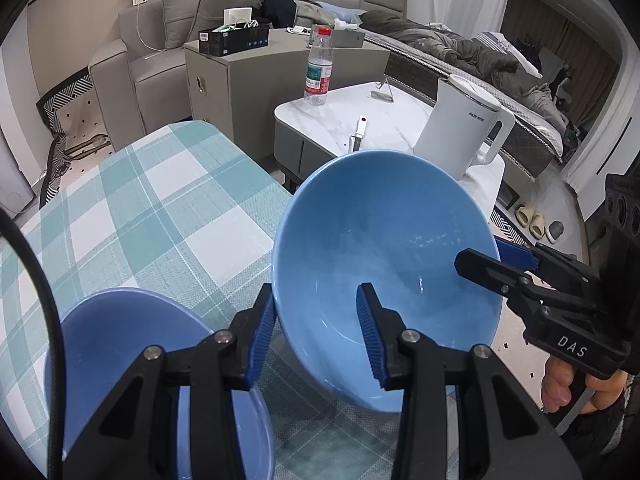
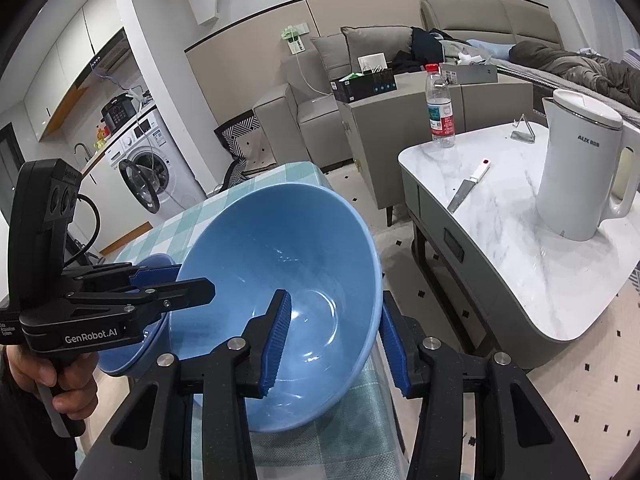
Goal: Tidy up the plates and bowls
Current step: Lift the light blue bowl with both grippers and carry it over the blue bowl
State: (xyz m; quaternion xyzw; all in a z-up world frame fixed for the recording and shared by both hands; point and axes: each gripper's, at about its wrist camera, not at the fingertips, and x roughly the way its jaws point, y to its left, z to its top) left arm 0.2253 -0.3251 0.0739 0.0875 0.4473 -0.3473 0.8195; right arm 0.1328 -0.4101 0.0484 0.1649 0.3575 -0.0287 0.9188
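Note:
A large light-blue bowl [image 1: 380, 220] [image 2: 280, 232] sits near the right edge of the checked tablecloth [image 1: 140, 200]. My left gripper [image 1: 316, 292] straddles its left rim, with one blue pad outside the wall and the other inside. A gap shows at the inner pad, so the gripper is open. My right gripper [image 2: 334, 296] straddles the opposite rim in the same way, its inner pad clear of the wall. Each gripper also shows in the other's view: the right gripper [image 1: 478, 254] and the left gripper [image 2: 196, 280]. A second, darker blue bowl [image 1: 140, 360] [image 2: 132, 352] stands just left of the first.
A marble side table [image 2: 500, 260] stands to the right across a narrow gap. It carries a white kettle [image 2: 580, 168], a water bottle [image 2: 440, 112] and a knife [image 2: 466, 188]. A grey cabinet [image 1: 240, 92] and a sofa stand behind. A person's hand [image 2: 48, 364] holds each gripper's handle.

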